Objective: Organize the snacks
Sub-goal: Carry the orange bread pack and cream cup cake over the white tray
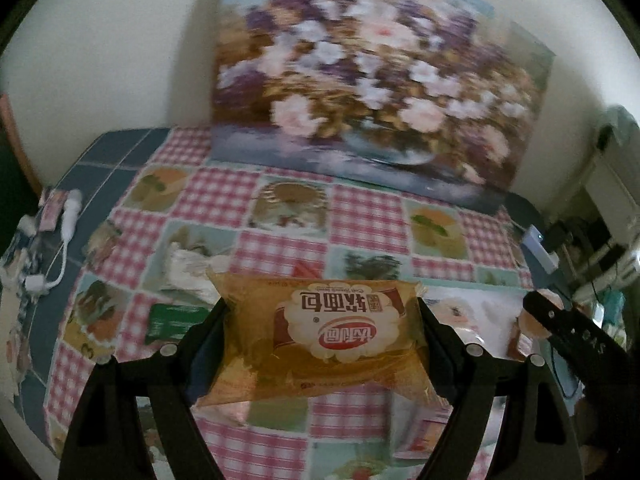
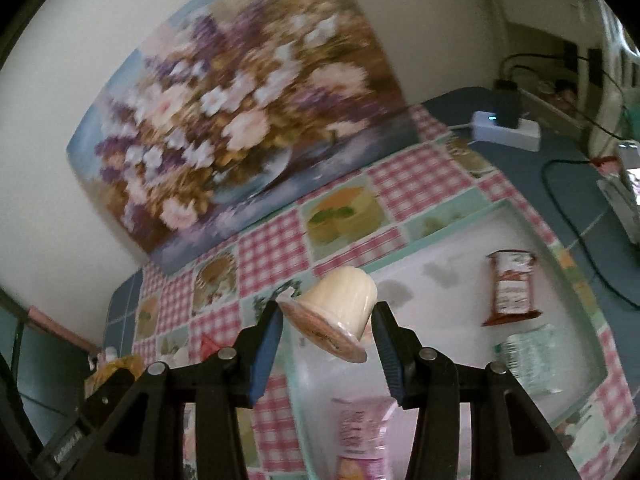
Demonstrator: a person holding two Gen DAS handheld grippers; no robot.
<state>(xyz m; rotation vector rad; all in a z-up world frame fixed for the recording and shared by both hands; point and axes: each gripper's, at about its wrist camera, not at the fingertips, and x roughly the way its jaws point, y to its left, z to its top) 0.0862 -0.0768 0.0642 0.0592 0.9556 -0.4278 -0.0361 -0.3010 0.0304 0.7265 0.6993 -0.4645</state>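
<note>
The left gripper [image 1: 322, 316] clamps a golden bread packet [image 1: 320, 332] by its two short ends, the packet stretched flat between the fingers with its red and white label upside down. The right gripper [image 2: 326, 328] pinches a small cream pudding cup [image 2: 340, 312], tilted, its sealed lid facing down and toward the camera, blue pads pressing both sides.

Below both lies a pink checked tablecloth [image 1: 360, 208] with printed food squares. Just beyond and right of the right fingers sits a clear tray [image 2: 516, 210] holding a brown snack packet [image 2: 512, 288] and a pale green packet [image 2: 528, 356]; another pink packet [image 2: 360, 432] lies beneath the fingers, blurred. Farther off, a flower painting [image 1: 372, 80] leans on the white wall. A white power strip [image 2: 506, 130] sits far right. Items at the table's left edge are too blurred to identify.
</note>
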